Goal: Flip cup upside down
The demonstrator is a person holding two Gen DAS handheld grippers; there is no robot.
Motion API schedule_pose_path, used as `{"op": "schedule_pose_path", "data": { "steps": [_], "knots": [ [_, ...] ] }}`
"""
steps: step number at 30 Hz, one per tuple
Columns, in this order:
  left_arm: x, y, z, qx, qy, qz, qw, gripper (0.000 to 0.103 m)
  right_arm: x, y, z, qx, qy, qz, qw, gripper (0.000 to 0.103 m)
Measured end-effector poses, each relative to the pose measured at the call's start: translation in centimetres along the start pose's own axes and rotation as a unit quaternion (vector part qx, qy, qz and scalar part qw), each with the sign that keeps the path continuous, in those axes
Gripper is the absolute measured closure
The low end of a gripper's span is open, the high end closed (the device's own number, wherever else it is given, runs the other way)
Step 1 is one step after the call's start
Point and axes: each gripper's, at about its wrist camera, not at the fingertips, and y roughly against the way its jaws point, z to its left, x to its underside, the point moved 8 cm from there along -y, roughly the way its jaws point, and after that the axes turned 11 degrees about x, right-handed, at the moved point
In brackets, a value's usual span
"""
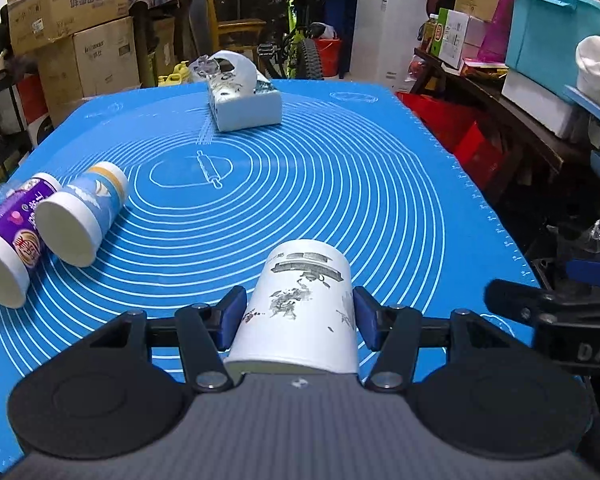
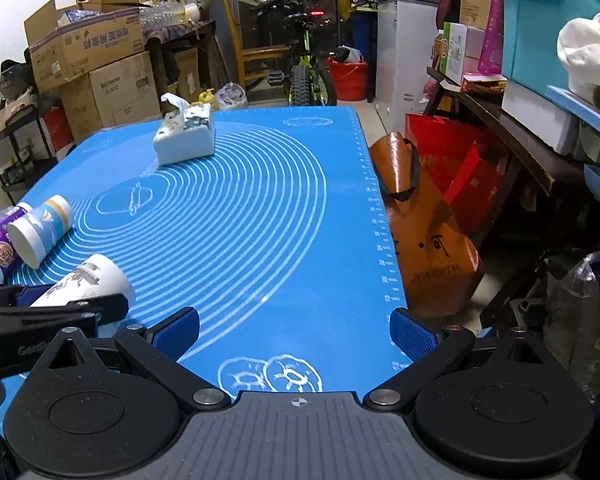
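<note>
- Left gripper (image 1: pixel 298 320) pinching white cup (image 1: pixel 304 304) across its wall; cup tilted, base pointing away, rim toward the camera, above blue mat (image 1: pixel 340 184)
- Right gripper (image 2: pixel 296 336) spread wide, holding nothing
- Risk: thin wall may buckle or slip while being rotated; cup could drop sideways
- Risk: landing on an uneven rim would tip it toward the two lying cups (image 1: pixel 76 220)

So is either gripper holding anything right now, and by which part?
The left gripper holds the white paper cup, its pads on opposite sides of the wall near the wide rim end. The right gripper is open and holds nothing.
</note>
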Motion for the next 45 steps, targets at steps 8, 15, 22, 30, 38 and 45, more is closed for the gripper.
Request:
{"op": "schedule_pose_path", "data": {
  "steps": [8,15,22,30,38,45],
  "knots": [
    [1.2,-0.1,-0.1,-0.004,-0.002,0.008,1.0000,0.042,0.8,-0.2,-0.5,0.001,-0.005,0.011,1.000,0.002],
    [1.2,-0.2,0.5,-0.022,-0.001,0.011,0.9997,0.024,0.9,-0.5,-0.3,-0.002,-0.003,0.013,1.000,0.002],
    [0.9,0.2,0.2,-0.003,-0.001,0.003,1.0000,0.020,0.9,-0.6,-0.3,0.000,-0.002,0.015,1.000,0.002],
    [-0.7,2.8,-0.4,0.019,0.005,-0.031,0.9993,0.019,0.8,-0.5,-0.1,0.004,0.011,0.015,1.000,0.002],
    [-1.9,6.5,3.1,-0.045,0.003,-0.084,0.9954,0.005,-0.3,0.6,1.9,0.006,0.085,-0.007,0.996,0.002],
    [0.1,8.2,7.7,-0.110,-0.004,-0.101,0.9888,0.003,-1.7,2.0,6.5,0.010,0.279,-0.053,0.959,0.002]
  ]
}}
